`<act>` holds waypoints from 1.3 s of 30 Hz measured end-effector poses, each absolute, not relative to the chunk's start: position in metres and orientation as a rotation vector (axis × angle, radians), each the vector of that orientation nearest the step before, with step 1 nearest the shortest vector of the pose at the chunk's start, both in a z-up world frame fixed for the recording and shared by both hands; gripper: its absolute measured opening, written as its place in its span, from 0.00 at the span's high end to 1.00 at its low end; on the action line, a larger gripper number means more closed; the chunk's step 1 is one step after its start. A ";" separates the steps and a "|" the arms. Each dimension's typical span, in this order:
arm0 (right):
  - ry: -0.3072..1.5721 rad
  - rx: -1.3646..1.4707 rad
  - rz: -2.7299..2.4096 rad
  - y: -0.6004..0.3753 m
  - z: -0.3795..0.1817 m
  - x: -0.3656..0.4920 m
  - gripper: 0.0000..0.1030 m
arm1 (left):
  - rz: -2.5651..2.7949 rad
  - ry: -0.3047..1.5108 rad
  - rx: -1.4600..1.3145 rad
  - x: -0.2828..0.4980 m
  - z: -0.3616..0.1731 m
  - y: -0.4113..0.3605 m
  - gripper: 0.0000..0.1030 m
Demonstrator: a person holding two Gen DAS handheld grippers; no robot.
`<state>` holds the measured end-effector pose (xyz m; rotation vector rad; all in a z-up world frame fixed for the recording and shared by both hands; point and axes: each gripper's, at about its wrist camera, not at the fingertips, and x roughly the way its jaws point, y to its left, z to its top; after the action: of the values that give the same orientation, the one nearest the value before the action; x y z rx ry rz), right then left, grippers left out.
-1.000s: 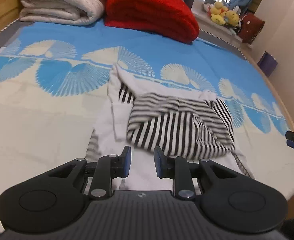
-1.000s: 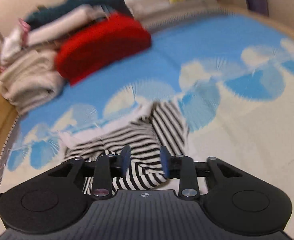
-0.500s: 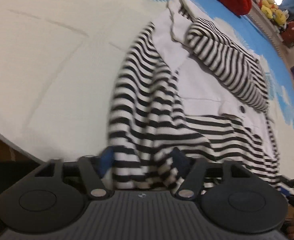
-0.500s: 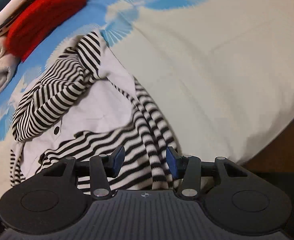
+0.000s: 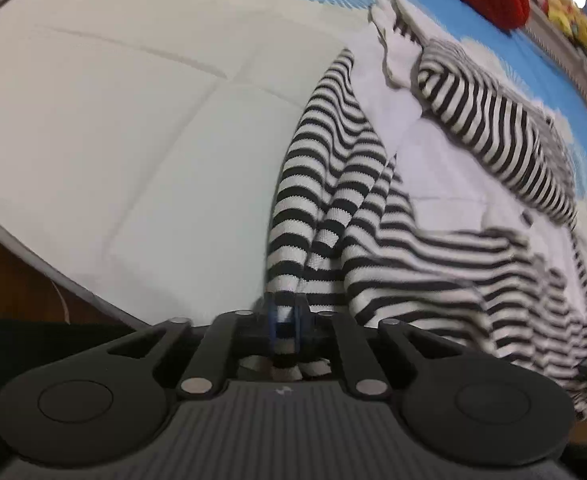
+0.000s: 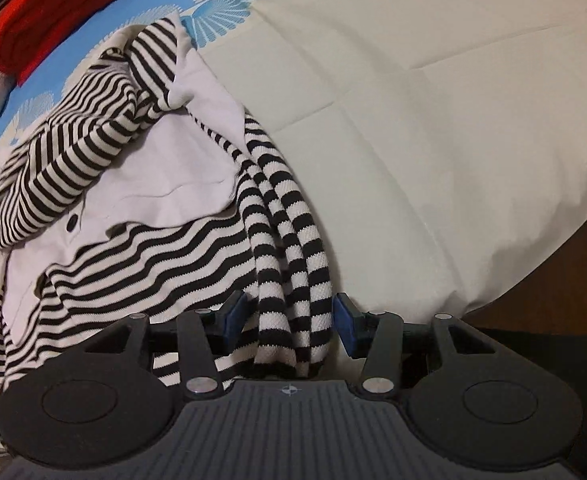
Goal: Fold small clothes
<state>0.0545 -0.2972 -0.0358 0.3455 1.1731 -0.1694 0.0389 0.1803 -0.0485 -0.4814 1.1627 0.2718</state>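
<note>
Your left gripper [image 5: 285, 322] is pressed together and pinches the lower corner of the striped garment [image 5: 433, 200] at the near edge of the bed [image 5: 113, 120]. Your right gripper [image 6: 289, 322] has its jaws spread, and the bunched striped folds lie between them. The garment lies on the blue and white bedsheet [image 6: 413, 80], near a red blanket [image 6: 53, 12].

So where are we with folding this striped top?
Early. The striped top lies rumpled on the bed, no clean fold visible. The left gripper is clamped on its hem; the right gripper straddles bunched fabric, jaws open. Right grasp and every fold remain.
</note>
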 end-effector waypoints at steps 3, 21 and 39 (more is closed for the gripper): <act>1.187 0.343 -0.173 -0.297 -0.038 0.053 0.51 | 0.234 1.094 -0.539 0.042 -0.036 0.181 0.49; 1.074 0.249 -0.134 -0.283 -0.027 0.044 0.89 | 0.252 1.140 -0.331 0.050 -0.049 0.161 0.94; 1.163 0.154 -0.123 -0.273 -0.045 0.049 0.61 | 0.237 1.173 -0.319 0.062 -0.061 0.149 0.91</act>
<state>0.0492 -0.2730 -0.0449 0.1540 1.1634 -0.1231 0.0616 0.1487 -0.0606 -0.3193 1.1726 0.2366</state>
